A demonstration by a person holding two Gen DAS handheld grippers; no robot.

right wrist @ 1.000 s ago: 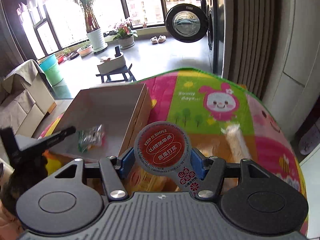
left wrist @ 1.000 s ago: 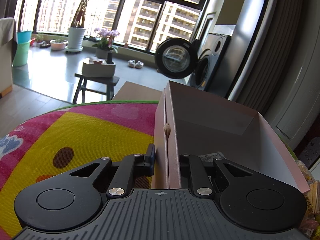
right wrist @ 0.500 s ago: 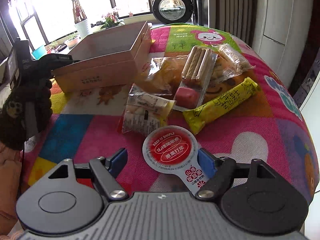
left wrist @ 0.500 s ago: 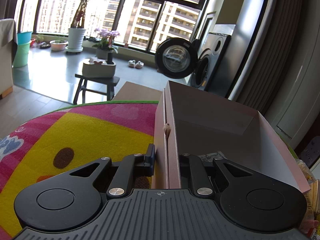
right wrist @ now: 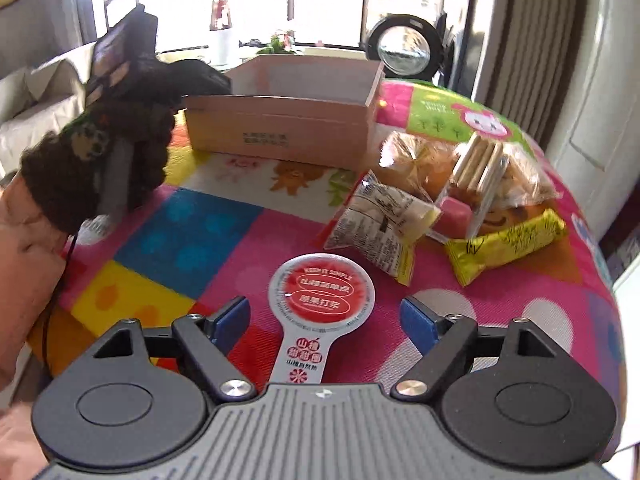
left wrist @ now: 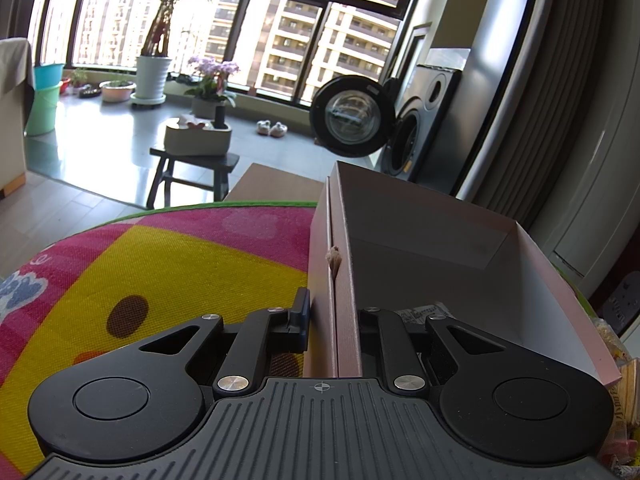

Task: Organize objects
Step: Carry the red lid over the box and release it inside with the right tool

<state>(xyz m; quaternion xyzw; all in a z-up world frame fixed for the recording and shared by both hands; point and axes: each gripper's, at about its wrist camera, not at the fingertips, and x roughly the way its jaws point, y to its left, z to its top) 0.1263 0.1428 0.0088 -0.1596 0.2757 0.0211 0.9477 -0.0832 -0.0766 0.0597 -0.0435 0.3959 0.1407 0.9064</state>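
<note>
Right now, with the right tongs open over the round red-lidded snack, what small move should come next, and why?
Probably close the right tongs on the red-lidded snack: it lies between the open fingers, and the left tongs grip the cardboard box wall.

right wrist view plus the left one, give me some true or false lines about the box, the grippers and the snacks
1. The left gripper is clamped on a wall of the cardboard box. True.
2. The right gripper is shut on the round red-lidded snack. False: its fingers stand wide apart, and the snack sits between them.
3. The yellow snack bar lies inside the box. False: it lies on the colourful mat, outside the box.
4. A washing machine door in the background hangs open. True.
</note>
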